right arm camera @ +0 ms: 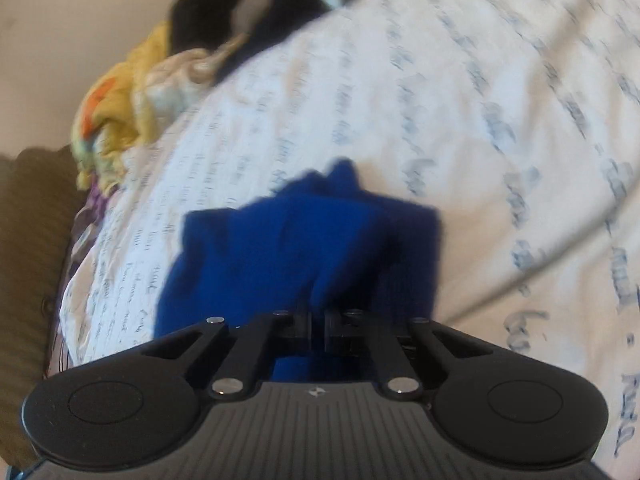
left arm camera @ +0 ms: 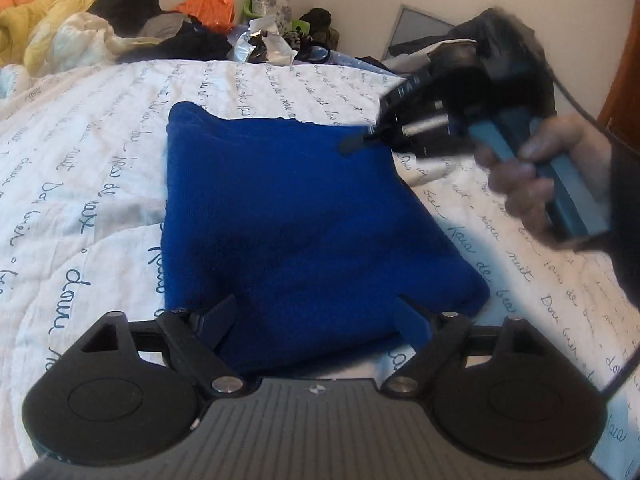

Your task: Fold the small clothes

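Pinching the blue cloth (right arm camera: pixel 304 240) at its far corner, right gripper (right arm camera: pixel 318 330) jaws clamped; left gripper (left arm camera: pixel 320 320) jaws apart at its near edge. Risk: 1-sided pull on the bed (left arm camera: pixel 80 160) undoes the fold.

Matt blue knit cloth (left arm camera: pixel 288 208), quilted cotton bedspread (left arm camera: pixel 80 152), matt plastic tool (left arm camera: pixel 316 320)

Bed (left arm camera: pixel 100 152) has a white quilt with blue script all over. Blue cloth (left arm camera: pixel 288 216) lies mid-bed, and a pile of clothes (left arm camera: pixel 132 28) sits along the far edge.
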Demonstrator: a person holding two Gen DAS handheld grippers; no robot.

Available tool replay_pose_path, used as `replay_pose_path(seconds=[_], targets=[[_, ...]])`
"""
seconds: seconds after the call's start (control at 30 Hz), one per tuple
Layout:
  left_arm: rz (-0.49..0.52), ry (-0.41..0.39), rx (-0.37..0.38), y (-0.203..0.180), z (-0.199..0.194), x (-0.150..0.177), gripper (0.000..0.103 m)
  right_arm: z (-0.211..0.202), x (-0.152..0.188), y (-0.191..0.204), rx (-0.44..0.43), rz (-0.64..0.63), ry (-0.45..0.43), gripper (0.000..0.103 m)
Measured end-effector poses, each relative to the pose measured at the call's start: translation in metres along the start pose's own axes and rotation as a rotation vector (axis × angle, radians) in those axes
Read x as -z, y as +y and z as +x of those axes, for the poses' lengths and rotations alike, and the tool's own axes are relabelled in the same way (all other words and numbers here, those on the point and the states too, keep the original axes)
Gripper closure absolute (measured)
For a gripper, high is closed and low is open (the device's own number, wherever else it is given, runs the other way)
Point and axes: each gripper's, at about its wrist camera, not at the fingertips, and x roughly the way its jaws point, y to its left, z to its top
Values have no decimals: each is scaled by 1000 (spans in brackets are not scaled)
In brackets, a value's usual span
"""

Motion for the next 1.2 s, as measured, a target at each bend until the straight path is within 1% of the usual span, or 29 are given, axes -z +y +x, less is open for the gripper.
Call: replay_pose_path(seconds=[0.07, 0.1, 0.13, 0.17, 0.2, 0.23, 0.3, 0.33, 0.37, 0.4, 0.47, 0.53, 0.6, 0.63, 0.67, 0.7, 0.73, 0.77, 0.8, 0.83, 0.87, 0.9, 0.93, 0.97, 1.0, 1.03, 1.07, 1.13, 1.2], targets=[[8, -7, 6, 1, 1, 3, 14, -12, 2, 10, 38, -151, -87, 98], [19, -10, 5, 0, 3, 4, 12, -6, -1, 4, 116, -169, -90, 98], [35, -10, 0, -2, 4, 4, 11, 6, -5, -9, 181, -144, -52, 98], [45, -5, -10, -4, 3, 4, 11, 9, -3, -21, 148, -101, -49, 97], [45, 2, -17, -6, 0, 4, 12, 0, 2, -28, 114, -57, -70, 96], [34, 3, -16, -5, -5, 3, 13, -8, 3, -30, 92, -16, -64, 92], [14, -24, 0, -1, -21, 2, 11, -35, 16, -30, 44, 30, -63, 79], [18, -42, -3, 2, -30, 3, 10, -51, 27, -30, -5, 37, -87, 63], [27, -53, -15, 5, -34, 4, 9, -62, 40, -27, -65, 40, -94, 41], [39, -57, -37, 7, -38, 5, 9, -69, 50, -27, -110, 34, -69, 33], [50, -58, -76, 13, -39, 6, 9, -69, 66, -13, -119, 6, -6, 32], [30, -38, -100, 19, -35, 5, 9, -66, 80, -5, -127, -27, 37, 32], [-12, -24, -94, 25, -29, 3, 9, -54, 89, -4, -83, -45, 78, 34], [-29, -13, -88, 27, -26, 2, 9, -44, 92, -4, -66, -45, 94, 52], [-42, -3, -95, 28, -23, 1, 9, -44, 96, -4, -63, -77, 83, 82], [-55, 8, -108, 29, -22, 0, 9, -42, 96, 1, -38, -114, 95, 93], [-65, 13, -114, 30, -26, 1, 9, -46, 95, 4, -40, -147, 95, 98], [-73, 10, -110, 32, -29, 1, 9, -54, 94, 8, -60, -177, 85, 98], [-83, 4, -106, 35, -32, 2, 5, -63, 93, 10, -54, -206, 60, 98], [-94, -1, -106, 38, -34, 2, 3, -69, 94, 8, -10, -243, 28, 98], [-104, 0, -105, 40, -35, 2, 3, -66, 96, 0, 52, -254, 26, 98], [-117, 6, -106, 43, -35, 1, 3, -59, 99, -13, 68, -222, 55, 98], [-130, 13, -110, 45, -35, 0, 4, -61, 103, -22, 18, -173, 32, 97], [-141, 13, -114, 46, -36, -3, 5, -65, 103, -25, -6, -129, 30, 95], [-148, 2, -114, 46, -38, -7, 7, -70, 101, -23, -8, -108, 22, 93], [-150, -21, -108, 43, -41, -12, 8, -77, 99, -19, -2, -98, 6, 88], [-138, -50, -94, 38, -44, -17, 8, -85, 95, -14, 4, -94, -28, 86], [-83, -90, -55, 22, -43, -27, 8, -95, 83, 1, -21, -115, -106, 86], [9, -85, -13, 1, -29, -35, 7, -88, 63, 20, -55, -158, -121, 80]])
